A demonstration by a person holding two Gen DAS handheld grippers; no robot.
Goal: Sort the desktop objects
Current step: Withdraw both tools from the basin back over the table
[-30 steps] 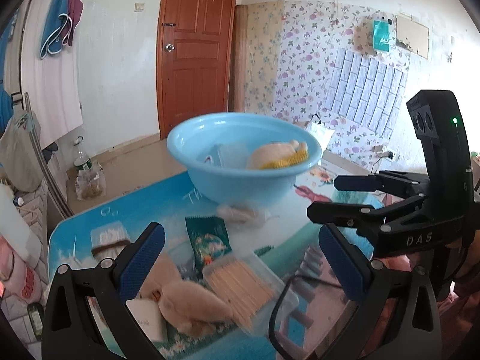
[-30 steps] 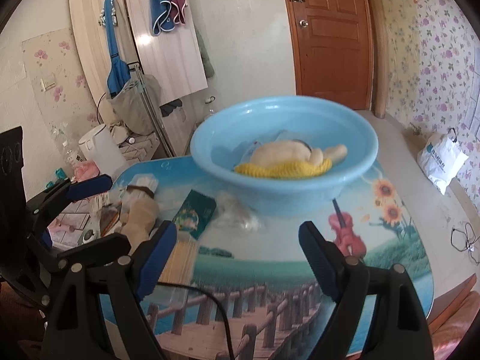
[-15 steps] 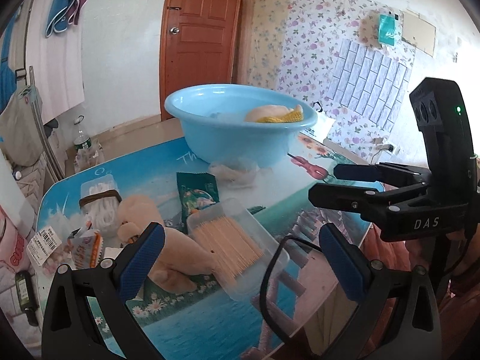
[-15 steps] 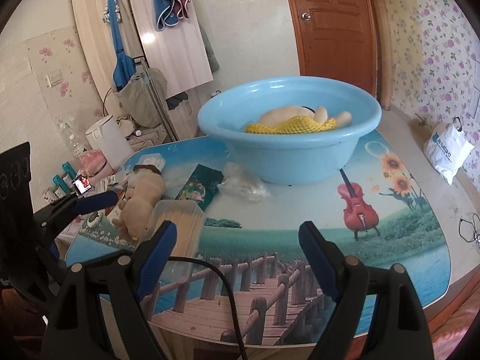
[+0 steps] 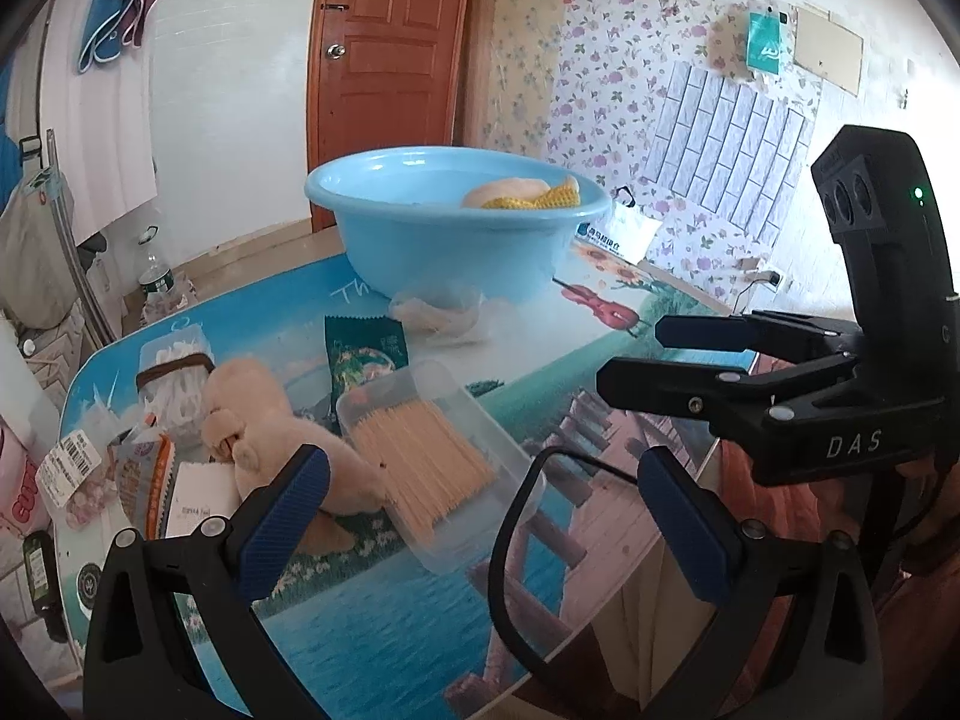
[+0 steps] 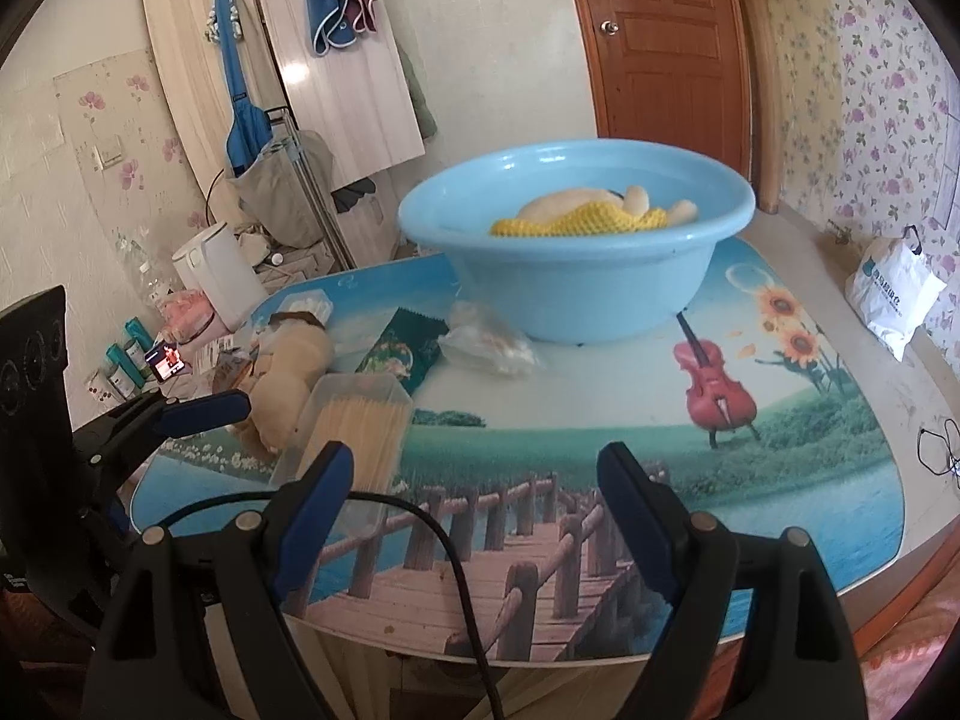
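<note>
A light blue basin stands at the far side of the picture-printed table, with a cream plush toy and a yellow knit cloth inside. Nearer lie a clear box of toothpicks, a tan plush toy, a dark green packet and a crumpled clear bag. My left gripper hangs open just short of the toothpick box and the plush. My right gripper is open over the table's near edge, empty.
A tub of cotton swabs and small sachets crowd the table's left end. On the floor are a white kettle, bottles and a white shopping bag. A black cable loops in front of the right gripper.
Both grippers have drawn back and sunk lower, so the basin looks farther off and more of the table's near part shows. Nothing on the table has moved.
</note>
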